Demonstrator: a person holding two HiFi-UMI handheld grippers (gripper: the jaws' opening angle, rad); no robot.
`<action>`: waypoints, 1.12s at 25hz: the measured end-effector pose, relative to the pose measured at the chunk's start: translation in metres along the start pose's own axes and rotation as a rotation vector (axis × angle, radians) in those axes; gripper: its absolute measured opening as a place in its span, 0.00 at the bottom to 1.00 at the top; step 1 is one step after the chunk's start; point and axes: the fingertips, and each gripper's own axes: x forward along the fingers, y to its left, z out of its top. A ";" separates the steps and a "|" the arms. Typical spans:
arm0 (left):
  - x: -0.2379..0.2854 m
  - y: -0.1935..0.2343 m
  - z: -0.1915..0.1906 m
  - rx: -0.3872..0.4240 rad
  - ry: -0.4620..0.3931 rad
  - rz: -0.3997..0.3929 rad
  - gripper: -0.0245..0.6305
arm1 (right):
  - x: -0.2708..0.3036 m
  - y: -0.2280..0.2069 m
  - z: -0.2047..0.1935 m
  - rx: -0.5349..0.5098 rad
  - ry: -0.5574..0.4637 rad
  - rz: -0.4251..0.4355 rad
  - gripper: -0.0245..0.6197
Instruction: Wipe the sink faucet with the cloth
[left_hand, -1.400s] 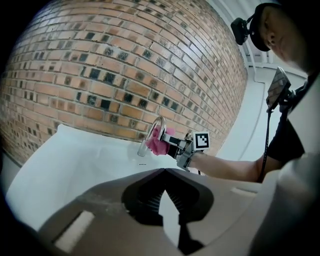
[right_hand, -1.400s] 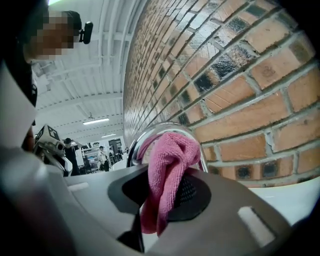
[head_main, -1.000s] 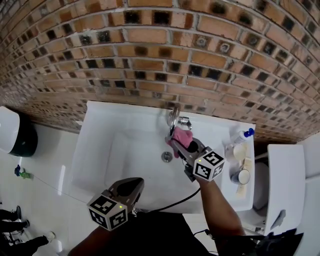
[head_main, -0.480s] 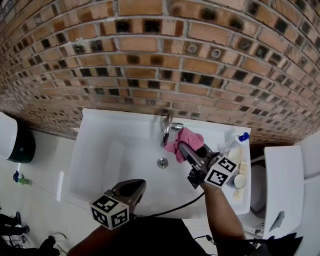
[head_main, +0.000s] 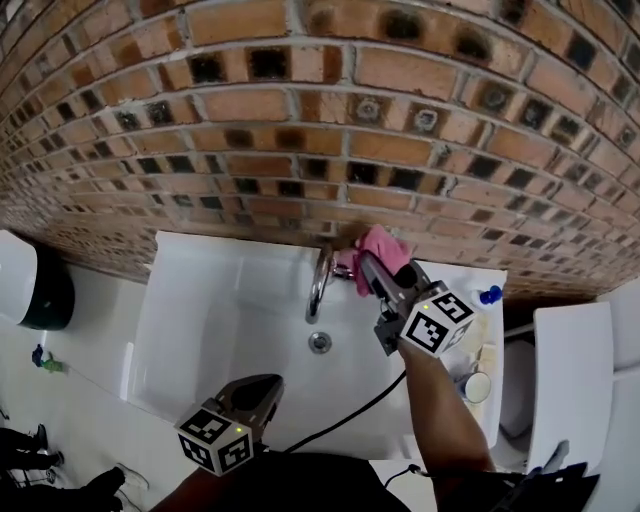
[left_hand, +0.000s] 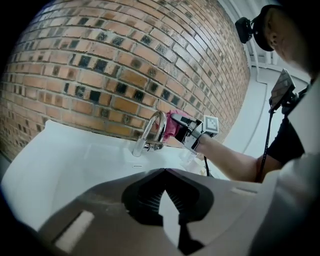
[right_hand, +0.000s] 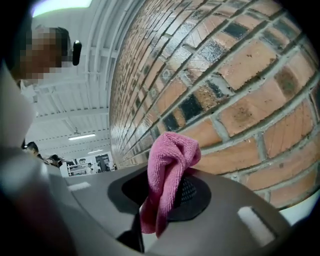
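Of the two tongs, the left tongs (head_main: 266, 388), low centre, were closed and empty above the one sink (head_main: 215, 300). Past the single faucet (head_main: 319, 282), the right tongs (head_main: 366, 264) pinched one pink cloth (head_main: 382, 245), raised since earlier to the brick wall (head_main: 300, 130).

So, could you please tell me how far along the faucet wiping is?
Done: the pink microfibre cloth is clamped in the right hand-held gripper. In hand: the cloth sits beside the base of the curved chrome faucet, near the brick wall. Remaining: how much of the spout is wiped doesn't show. The left hand-held gripper is shut and empty.
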 end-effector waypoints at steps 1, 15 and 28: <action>0.002 0.002 0.000 -0.005 0.002 0.010 0.05 | 0.004 -0.009 -0.002 0.006 0.005 -0.018 0.17; 0.018 0.024 -0.016 -0.116 0.037 0.128 0.05 | 0.078 -0.056 -0.075 0.122 0.198 0.072 0.17; 0.024 0.026 -0.016 -0.164 0.007 0.126 0.05 | 0.089 -0.036 -0.049 0.272 0.196 0.196 0.16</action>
